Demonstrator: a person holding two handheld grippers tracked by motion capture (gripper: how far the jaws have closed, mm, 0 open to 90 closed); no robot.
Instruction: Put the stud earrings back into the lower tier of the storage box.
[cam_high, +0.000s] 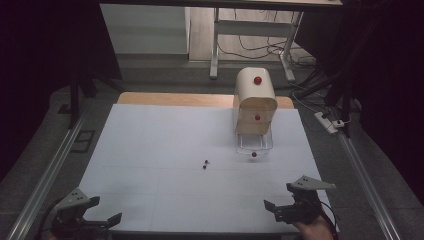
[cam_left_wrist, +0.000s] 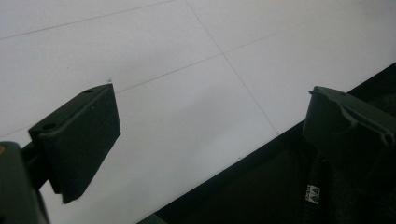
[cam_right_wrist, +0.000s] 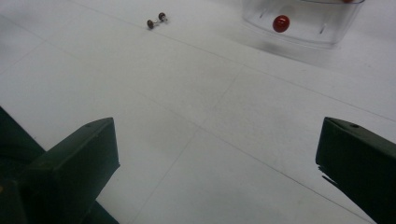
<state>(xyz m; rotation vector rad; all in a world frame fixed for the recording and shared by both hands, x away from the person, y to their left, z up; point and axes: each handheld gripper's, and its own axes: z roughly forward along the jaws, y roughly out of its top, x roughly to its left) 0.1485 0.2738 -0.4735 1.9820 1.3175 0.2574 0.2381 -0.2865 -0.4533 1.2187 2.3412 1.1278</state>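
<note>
A: Nearest thing to the grippers? Which way pointing?

B: Small dark pair of beads joined by a short link, looks like earrings or a tiny dumbbell. Lying flat near middle of the table, a bit toward the near edge. Long axis slanted: one end toward far right corner, other toward near left corner. Seen again in right gripper view, upper left, well ahead of the jaws.

A: Counts?

B: Two beads, one link. One drawer unit by the far right corner, cream w/ rounded top. Three red knobs: one on top section, one mid, one on the clear bottom drawer, which stands pulled out toward the near edge. Two grippers.

A: Tongs?

B: Left gripper at near left corner, jaws wide apart, nothing between, partly over the table's edge in left gripper view. Right gripper by near right corner, jaws also spread wide, empty, bare table between them in right gripper view. Both well apart from the beads.

A: Hard to see?

B: Bead detail too small, can't tell exact type. Clear drawer cut off at top of right gripper view. Hands mostly cropped at bottom edge. Surroundings dark, floor cables dim.
</note>
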